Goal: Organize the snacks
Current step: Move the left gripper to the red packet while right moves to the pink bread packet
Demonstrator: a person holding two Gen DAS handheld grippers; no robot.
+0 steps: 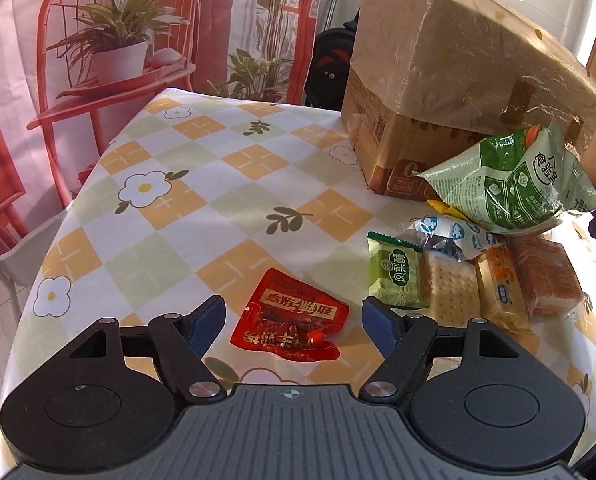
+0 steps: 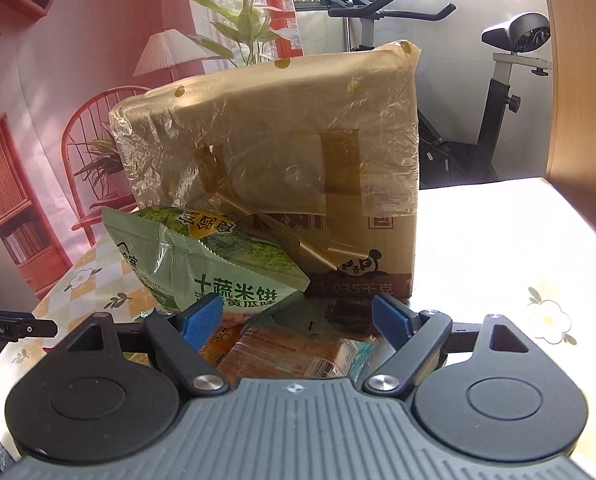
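A red snack pouch (image 1: 292,318) lies flat on the checked tablecloth (image 1: 202,184), between the fingers of my open left gripper (image 1: 294,320), which hovers just above it. To its right lie a small green packet (image 1: 395,276), a cracker pack (image 1: 453,292) and orange wrapped packs (image 1: 537,276). A large green rice-cracker bag (image 1: 513,184) leans on a cardboard box (image 1: 449,76). My right gripper (image 2: 298,316) is open over an orange pack (image 2: 294,354), with the green bag (image 2: 202,256) and box (image 2: 282,152) in front.
An exercise bike (image 2: 497,80) stands behind the table on the right. A printed backdrop with a red chair (image 1: 110,60) hangs beyond the table's far edge. A wooden panel (image 2: 581,80) is at the far right.
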